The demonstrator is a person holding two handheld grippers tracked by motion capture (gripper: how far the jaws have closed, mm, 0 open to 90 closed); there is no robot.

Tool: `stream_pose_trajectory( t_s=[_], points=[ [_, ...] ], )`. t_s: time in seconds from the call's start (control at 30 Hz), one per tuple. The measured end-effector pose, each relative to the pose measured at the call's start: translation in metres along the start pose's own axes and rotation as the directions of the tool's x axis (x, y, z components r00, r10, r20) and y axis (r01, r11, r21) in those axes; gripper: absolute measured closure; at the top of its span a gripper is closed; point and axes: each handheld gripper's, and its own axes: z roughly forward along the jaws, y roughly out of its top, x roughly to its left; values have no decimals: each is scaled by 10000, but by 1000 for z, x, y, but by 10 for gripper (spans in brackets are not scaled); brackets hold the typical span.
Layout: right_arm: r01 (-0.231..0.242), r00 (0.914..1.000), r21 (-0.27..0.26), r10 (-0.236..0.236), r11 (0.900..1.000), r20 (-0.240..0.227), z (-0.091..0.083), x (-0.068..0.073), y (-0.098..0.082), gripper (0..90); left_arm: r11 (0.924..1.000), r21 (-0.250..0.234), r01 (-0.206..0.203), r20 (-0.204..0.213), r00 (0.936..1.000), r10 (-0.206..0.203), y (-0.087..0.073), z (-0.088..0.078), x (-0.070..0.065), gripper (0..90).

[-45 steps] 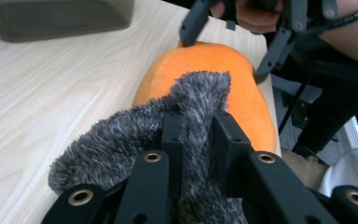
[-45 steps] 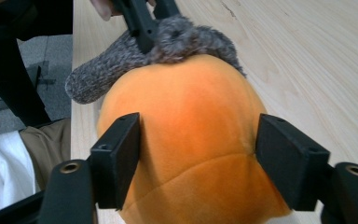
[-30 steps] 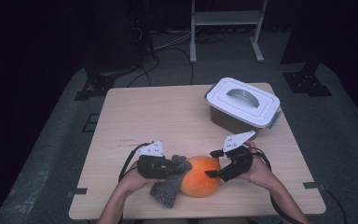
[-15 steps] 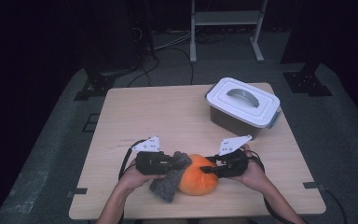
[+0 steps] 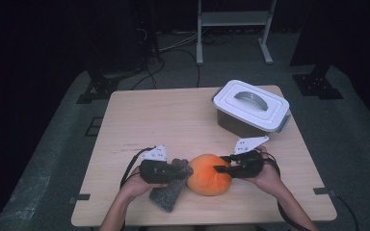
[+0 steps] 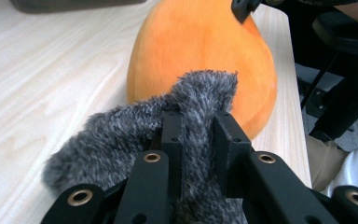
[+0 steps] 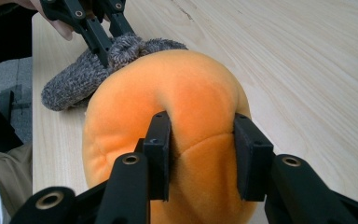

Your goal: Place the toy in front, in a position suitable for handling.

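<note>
Right tongs have just been closing and now pinch the orange plush, pinning it on the tabletop near the front edge. Left tongs clamp a fold of the grey knit cloth against the plush's side, likely to wipe or cover it. The lidded bin sits well apart, far right.

Light wooden surface on grey carpeted floor, dim and dark all around; black stand feet and cables behind, white metal frame legs at the back
</note>
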Motion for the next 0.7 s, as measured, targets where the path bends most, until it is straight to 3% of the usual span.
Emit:
stream_pose_trajectory(
  t_s=[0.37,0.47,0.6,0.7],
  points=[
    [150,9998,-132,-151,9998,-102,4,10,2,617,9978,-532,-407,253,9988,421,16,0,-12,759],
    [321,9990,-211,-327,9993,-306,7,14,3,617,9939,-1054,-317,313,9989,352,19,-5,-11,759],
    [931,9940,-279,-946,9953,-551,11,27,7,613,9884,-1514,-132,224,9996,168,20,-11,-9,759],
    [1549,9862,-234,-1560,9877,-547,14,38,9,595,9895,-1442,-83,122,9999,102,19,-12,-7,755]
  ],
)
